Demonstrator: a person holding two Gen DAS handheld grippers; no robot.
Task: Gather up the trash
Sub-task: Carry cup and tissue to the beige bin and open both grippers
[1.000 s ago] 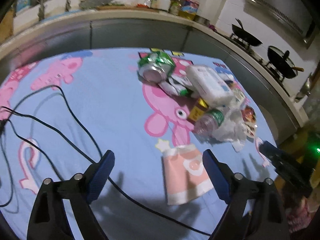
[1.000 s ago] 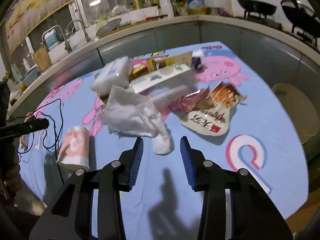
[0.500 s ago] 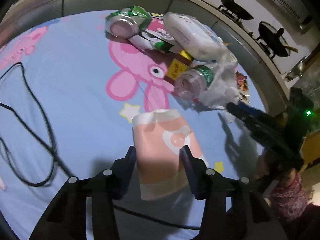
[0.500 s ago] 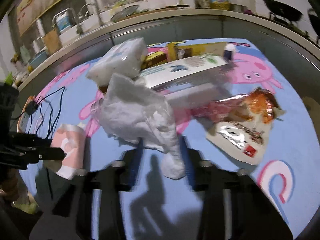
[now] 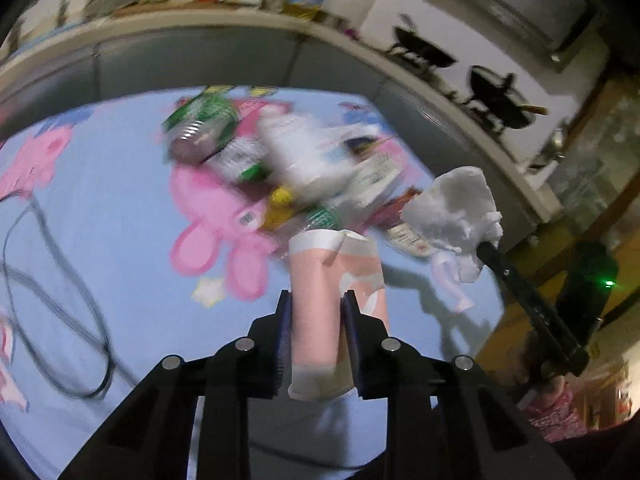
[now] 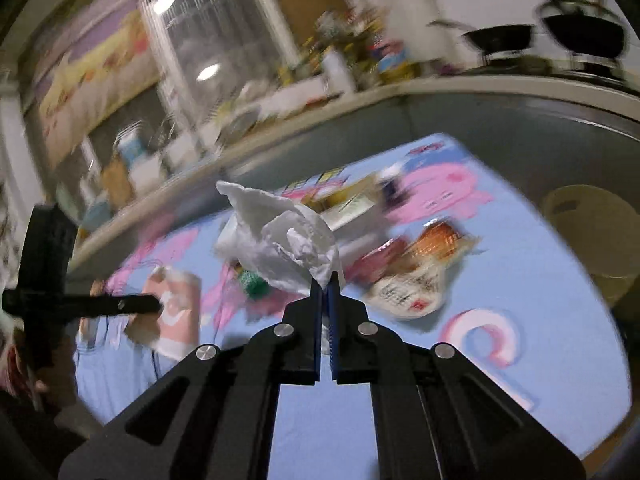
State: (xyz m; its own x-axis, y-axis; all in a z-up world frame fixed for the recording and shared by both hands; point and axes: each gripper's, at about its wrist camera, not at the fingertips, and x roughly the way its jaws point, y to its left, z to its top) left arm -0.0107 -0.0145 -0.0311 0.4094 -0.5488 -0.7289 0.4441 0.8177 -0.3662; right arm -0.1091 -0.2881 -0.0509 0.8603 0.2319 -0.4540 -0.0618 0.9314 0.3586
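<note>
cup and bag now lifted

A cluttered kitchen counter is curving behind the blue cartoon-print table; two black woks are sitting at its right end, a window glowing above.

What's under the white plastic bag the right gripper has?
The white plastic bag hangs pinched in the right gripper, lifted off the blue tablecloth. A green-capped bottle shows below it; the rest of the pile behind is covered.
</note>
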